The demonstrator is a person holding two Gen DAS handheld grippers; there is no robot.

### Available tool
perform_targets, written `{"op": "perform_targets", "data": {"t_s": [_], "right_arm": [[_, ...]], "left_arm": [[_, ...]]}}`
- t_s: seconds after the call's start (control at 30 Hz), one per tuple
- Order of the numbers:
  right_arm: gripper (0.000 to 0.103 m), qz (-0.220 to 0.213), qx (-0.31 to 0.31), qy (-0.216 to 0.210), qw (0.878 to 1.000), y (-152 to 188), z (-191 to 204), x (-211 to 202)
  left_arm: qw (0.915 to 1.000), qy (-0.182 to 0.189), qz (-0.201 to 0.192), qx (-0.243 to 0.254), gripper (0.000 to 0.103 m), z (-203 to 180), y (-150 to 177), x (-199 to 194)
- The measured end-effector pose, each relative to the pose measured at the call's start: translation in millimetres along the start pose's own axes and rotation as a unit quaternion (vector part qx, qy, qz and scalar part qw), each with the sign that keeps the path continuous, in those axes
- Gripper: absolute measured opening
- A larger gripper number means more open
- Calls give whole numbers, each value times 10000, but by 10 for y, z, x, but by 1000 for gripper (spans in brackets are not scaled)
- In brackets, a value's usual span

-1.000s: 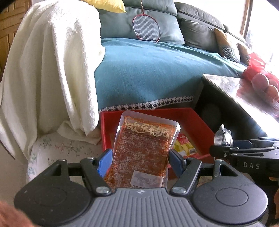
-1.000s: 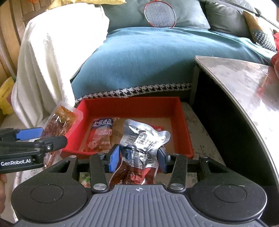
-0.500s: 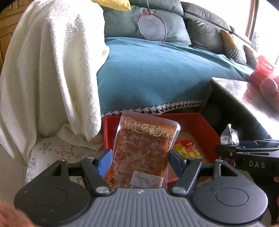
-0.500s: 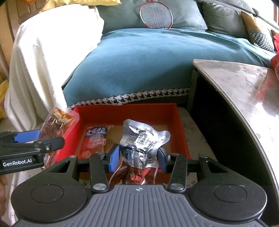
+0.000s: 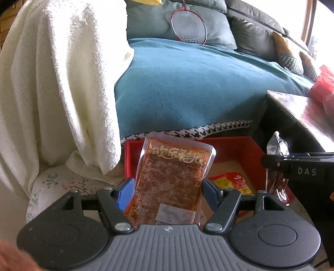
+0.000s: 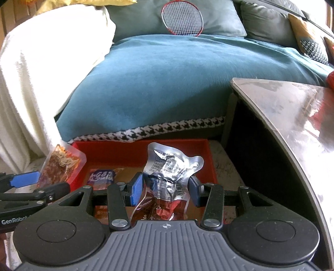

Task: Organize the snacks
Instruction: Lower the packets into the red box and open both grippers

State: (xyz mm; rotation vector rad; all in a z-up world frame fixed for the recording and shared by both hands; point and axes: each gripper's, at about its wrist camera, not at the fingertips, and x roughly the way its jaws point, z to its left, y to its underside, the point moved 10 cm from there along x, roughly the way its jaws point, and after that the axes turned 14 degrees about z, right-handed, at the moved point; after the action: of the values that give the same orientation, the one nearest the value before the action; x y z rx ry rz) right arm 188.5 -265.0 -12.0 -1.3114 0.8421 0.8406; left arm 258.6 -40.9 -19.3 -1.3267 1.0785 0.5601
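Note:
My left gripper (image 5: 167,190) is shut on an orange clear snack pack (image 5: 173,179) with gold lettering, held upright in front of the red tray (image 5: 233,143). My right gripper (image 6: 166,190) is shut on a crumpled silver snack pouch (image 6: 171,164), held above the red tray (image 6: 129,148). In the tray lie a yellow-red packet (image 5: 229,181) and a purple packet (image 6: 102,176). The left gripper and its orange pack (image 6: 60,164) show at the left of the right wrist view. The right gripper with the silver pouch (image 5: 276,143) shows at the right of the left wrist view.
The tray rests on a floral cushion (image 5: 54,183) in front of a sofa with a teal blanket (image 5: 187,87). A white towel (image 5: 54,83) hangs at the left. A glossy table (image 6: 292,116) edges in at the right. A badminton racket (image 6: 181,17) leans on the sofa.
Both grippers have pulled back and tilted up with their packs still held. The tray sits lower and smaller in both views, with more of the sofa showing.

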Motion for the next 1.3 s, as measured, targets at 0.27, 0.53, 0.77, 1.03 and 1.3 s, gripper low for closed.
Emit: {"op": "perform_targets", "data": {"t_s": [0.27, 0.53, 0.77, 1.03, 1.3], "right_arm": [[54, 97, -26, 76, 9999, -73, -47, 169], [54, 186, -104, 127, 9997, -124, -40, 374], [54, 394, -99, 156, 9991, -91, -85, 604], [68, 558, -56, 211, 9982, -29, -106, 707], [70, 443, -21, 97, 9990, -48, -26, 534]], "left_arm": [[10000, -68, 57, 3, 63, 24, -83, 133], [9999, -123, 120, -10, 63, 31, -136, 280], [9995, -200, 248, 26, 63, 43, -130, 439], [9988, -295, 369, 91, 63, 51, -95, 483], [9992, -229, 314, 29, 63, 70, -61, 347]]}}
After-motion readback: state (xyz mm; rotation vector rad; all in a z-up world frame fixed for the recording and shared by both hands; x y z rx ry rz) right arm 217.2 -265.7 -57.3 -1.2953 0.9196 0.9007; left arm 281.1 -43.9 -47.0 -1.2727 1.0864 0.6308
